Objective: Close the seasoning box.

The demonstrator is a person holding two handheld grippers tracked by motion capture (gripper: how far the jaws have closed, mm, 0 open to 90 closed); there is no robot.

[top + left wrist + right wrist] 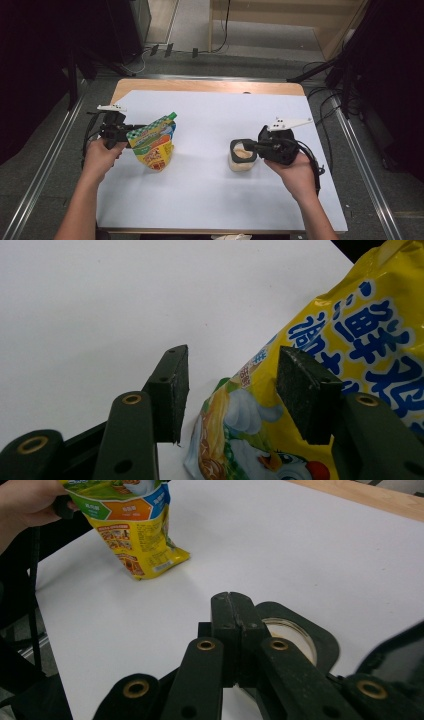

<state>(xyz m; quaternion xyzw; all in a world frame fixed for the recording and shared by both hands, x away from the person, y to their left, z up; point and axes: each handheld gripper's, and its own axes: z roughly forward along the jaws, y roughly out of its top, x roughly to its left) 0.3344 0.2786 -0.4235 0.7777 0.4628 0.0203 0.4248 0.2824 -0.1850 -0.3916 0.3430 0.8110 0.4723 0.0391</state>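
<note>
A yellow and green stand-up pouch (155, 145) rests with its base on the white sheet, leaning. My left gripper (131, 131) reaches its upper part from the left. In the left gripper view the pouch (350, 325) lies between the jaws of my left gripper (232, 385); the right pad is against it and the left pad stands clear, so the jaws are open. A small jar (241, 162) with a black rim and pale contents stands at centre right. My right gripper (248, 146) is shut at its rim. In the right gripper view its jaws (229, 600) meet over the black rim (310, 630).
A white sheet (215, 120) covers most of the wooden table (200, 85). Metal rails run along both sides, with cables and dark stands on the floor behind. The pouch (135, 535) and the hand on the left gripper show far off in the right gripper view.
</note>
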